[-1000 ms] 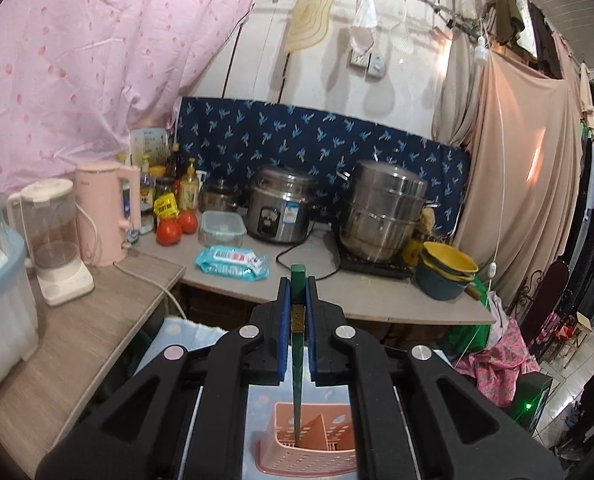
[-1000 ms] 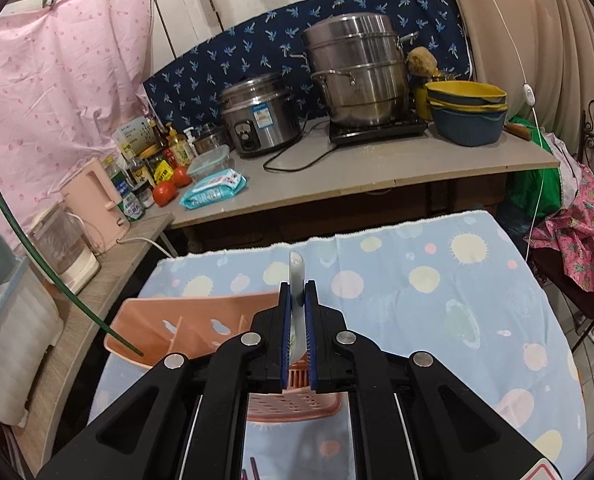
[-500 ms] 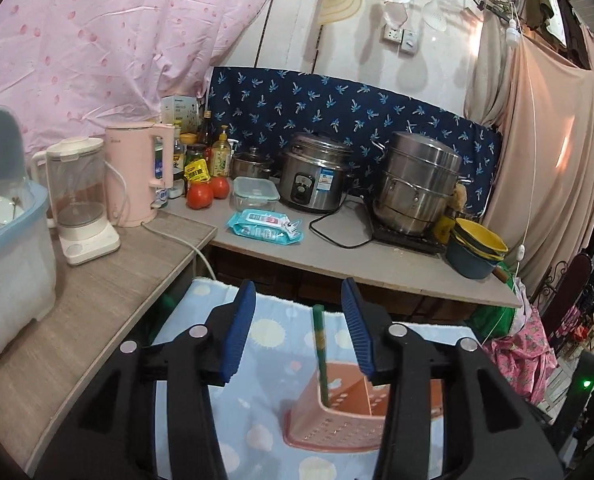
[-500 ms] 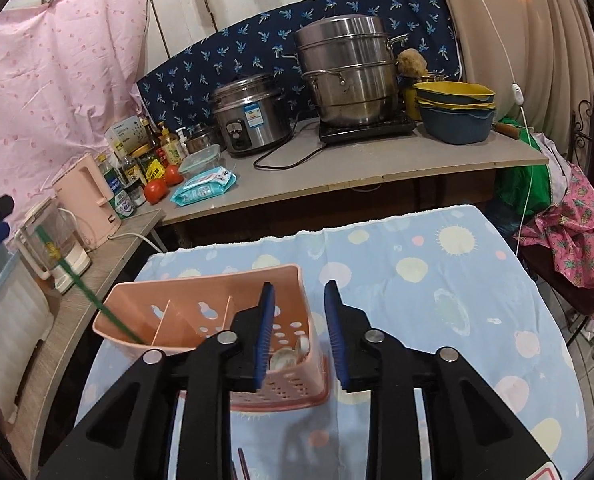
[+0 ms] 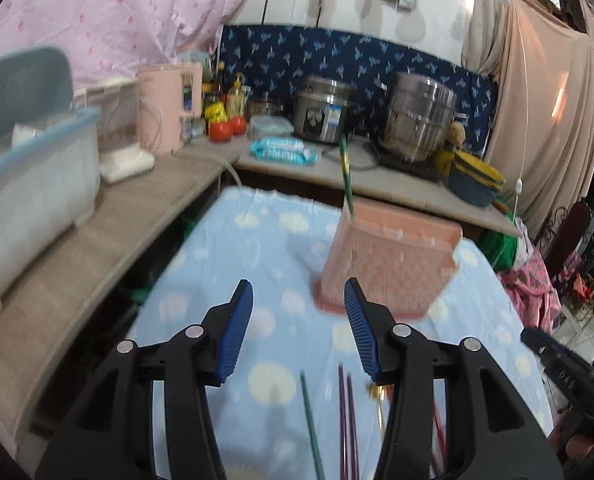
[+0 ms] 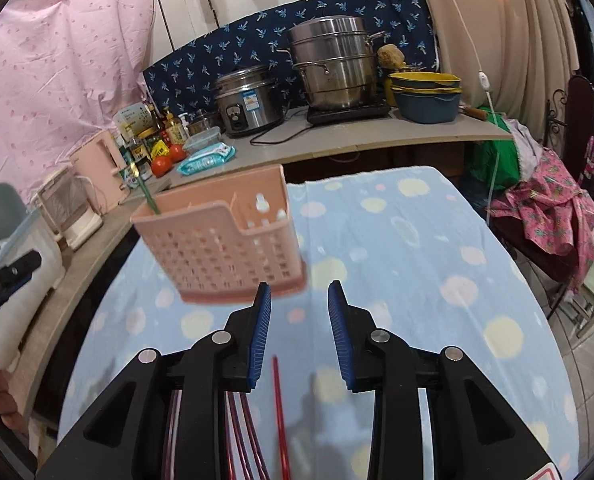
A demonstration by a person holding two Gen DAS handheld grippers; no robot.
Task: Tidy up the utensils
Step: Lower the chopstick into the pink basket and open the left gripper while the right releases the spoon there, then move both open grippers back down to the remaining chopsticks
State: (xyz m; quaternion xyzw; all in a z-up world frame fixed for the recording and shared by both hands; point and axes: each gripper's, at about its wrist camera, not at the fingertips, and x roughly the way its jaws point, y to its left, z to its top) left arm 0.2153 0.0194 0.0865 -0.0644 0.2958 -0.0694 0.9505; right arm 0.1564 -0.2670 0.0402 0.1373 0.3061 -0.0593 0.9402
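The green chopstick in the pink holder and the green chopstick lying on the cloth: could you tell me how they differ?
The green chopstick in the pink holder stands nearly upright, leaning slightly, with its lower end hidden in the pink holder. The green chopstick on the cloth lies flat on the blue spotted cloth, beside purple chopsticks. Both are thin, green and ungripped.

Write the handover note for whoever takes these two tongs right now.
Left tongs: open, nothing between the pads; jaws have just been opening.
Right tongs: open, empty; jaws have also just been opening.
Pink utensil basket: upright on the blue dotted cloth, ahead of both tongs.
Done: a green chopstick stands in the basket's end compartment; whether anything else is inside cannot be told.
Left: a loose green chopstick, dark purple chopsticks and a red chopstick lie on the cloth near the tongs. Pick these up next, probably.
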